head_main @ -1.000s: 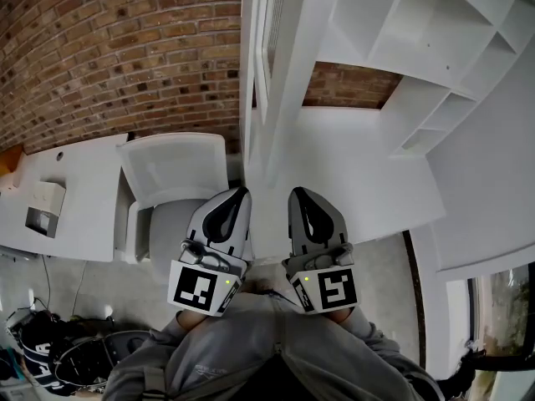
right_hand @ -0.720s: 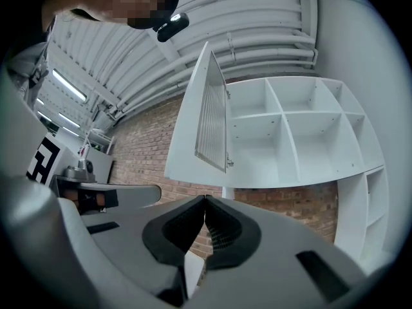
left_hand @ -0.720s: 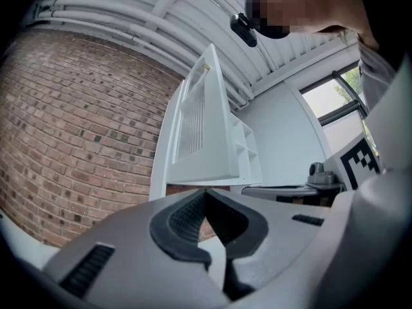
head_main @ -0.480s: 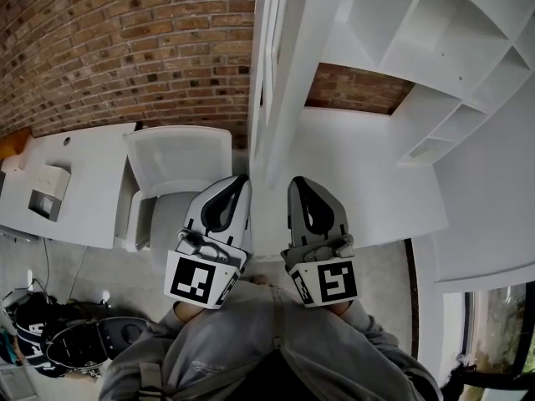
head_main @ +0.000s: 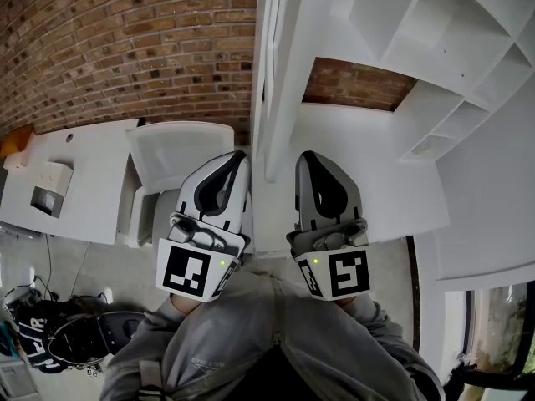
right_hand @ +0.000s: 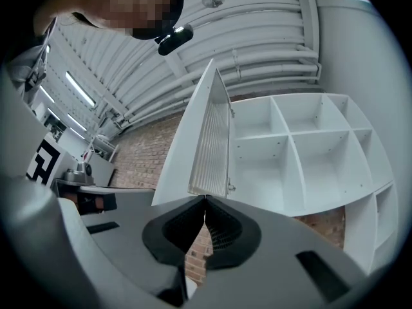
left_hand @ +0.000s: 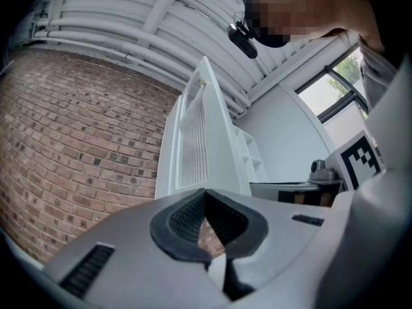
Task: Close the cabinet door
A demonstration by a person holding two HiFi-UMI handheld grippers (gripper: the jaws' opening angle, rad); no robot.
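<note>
The white cabinet door (head_main: 280, 65) stands open, edge-on to me, swung out from the white shelf cabinet (head_main: 435, 40). In the right gripper view the door (right_hand: 209, 140) shows a ribbed panel, with the open compartments (right_hand: 302, 153) to its right. It also rises ahead in the left gripper view as a tall white door (left_hand: 193, 147). My left gripper (head_main: 242, 156) and right gripper (head_main: 306, 157) are held side by side just below the door's lower edge, apart from it. Both are shut with nothing between the jaws, tips meeting on the left gripper (left_hand: 205, 192) and on the right gripper (right_hand: 205, 199).
A white counter (head_main: 376, 182) lies under the cabinet at right. A white chair (head_main: 180, 161) stands at left beside a white desk (head_main: 75, 182). A brick wall (head_main: 142, 48) runs behind. Bags and a dark stool (head_main: 75, 341) sit on the floor at lower left.
Both grippers have risen together and now sit closer to the door's lower edge. Their jaws stay closed.
</note>
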